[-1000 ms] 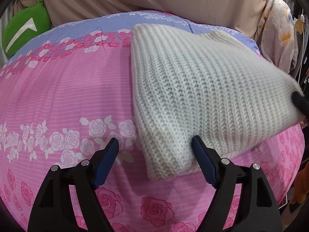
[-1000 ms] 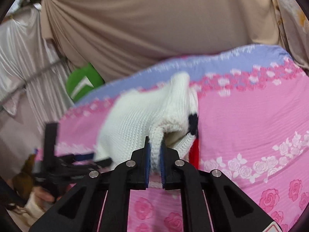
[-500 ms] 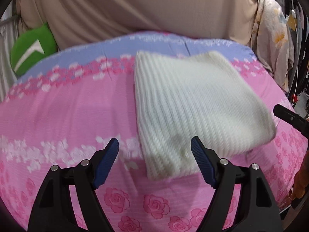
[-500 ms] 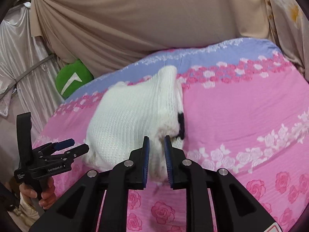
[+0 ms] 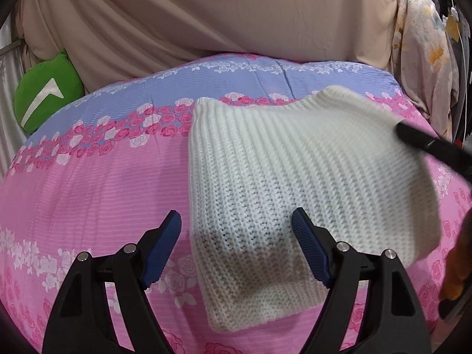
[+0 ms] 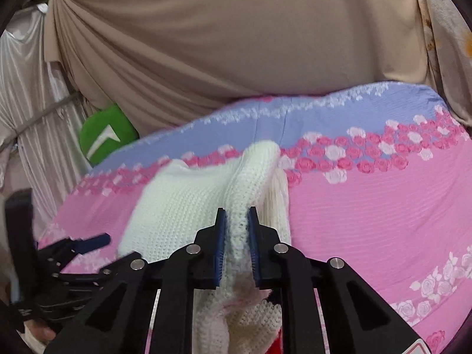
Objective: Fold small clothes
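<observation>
White knitted sweater point(image 5: 295, 183), folded, lying on pink rose-print bedspread point(image 5: 88, 183), right edge lifted. Right gripper point(image 6: 236, 236), jaws just closing, pinching knit fold at 12 o'clock. Left gripper point(image 5: 236, 250) wide, clamping nothing, sweater corner below. Risk: bulky knit slipping from narrow pinch, fold unrolling. No readable writing; green cushion point(image 5: 47, 100), 10 o'clock, only white chevron.

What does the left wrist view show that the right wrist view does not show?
Left wrist only: the open left gripper from behind, its jaws not gripping the white knitted garment.
Right wrist only: the right gripper, jaws having just closed on a raised fold.
Both: pink rose-printed bedcover, green cushion, beige draped cloth.
</observation>
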The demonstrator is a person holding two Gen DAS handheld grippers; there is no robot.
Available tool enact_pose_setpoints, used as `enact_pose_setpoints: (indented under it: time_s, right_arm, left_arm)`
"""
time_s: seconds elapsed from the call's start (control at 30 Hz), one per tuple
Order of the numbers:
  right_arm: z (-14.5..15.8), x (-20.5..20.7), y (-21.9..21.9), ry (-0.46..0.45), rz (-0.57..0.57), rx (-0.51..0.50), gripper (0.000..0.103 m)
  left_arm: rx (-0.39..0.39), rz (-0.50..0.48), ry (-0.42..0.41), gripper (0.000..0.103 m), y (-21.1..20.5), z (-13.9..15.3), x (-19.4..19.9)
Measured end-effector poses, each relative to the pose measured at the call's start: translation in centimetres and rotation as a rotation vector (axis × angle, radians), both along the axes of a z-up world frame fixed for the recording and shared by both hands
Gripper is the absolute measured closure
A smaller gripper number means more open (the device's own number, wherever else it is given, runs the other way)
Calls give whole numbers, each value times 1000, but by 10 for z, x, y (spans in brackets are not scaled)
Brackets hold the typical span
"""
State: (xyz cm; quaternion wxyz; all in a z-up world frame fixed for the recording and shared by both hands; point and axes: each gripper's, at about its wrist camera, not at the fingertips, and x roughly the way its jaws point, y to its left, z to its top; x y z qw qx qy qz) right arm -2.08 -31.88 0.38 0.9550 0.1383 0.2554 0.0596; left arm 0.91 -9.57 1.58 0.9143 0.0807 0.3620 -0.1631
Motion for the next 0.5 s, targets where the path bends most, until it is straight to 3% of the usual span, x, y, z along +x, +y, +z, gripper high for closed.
enact_pose_setpoints:
  time_s: [0.07, 0.13, 0.2, 0.37, 0.43, 0.5]
  right_arm:
    - [-16, 13, -10, 70, -17, 8, 93]
    - [-54, 38, -13, 204, -32, -50, 93]
    - [-55, 32, -19, 185, -43, -4, 92]
    - [-4, -17, -8, 37, -18, -1, 92]
    - [-2, -32, 4, 35, 22, -38, 92]
    - [-17, -38, 16, 90, 40, -98, 92]
  left_arm:
    - [0, -1, 9, 27, -2, -3, 2]
    - [5, -4, 13, 26, -5, -6, 3]
    - [8, -14, 27, 26, -7, -10, 4]
    - [32, 0, 14, 26, -9, -14, 3]
    - [36, 2, 11, 26, -9, -15, 3]
    - [37, 3, 11, 26, -10, -15, 3]
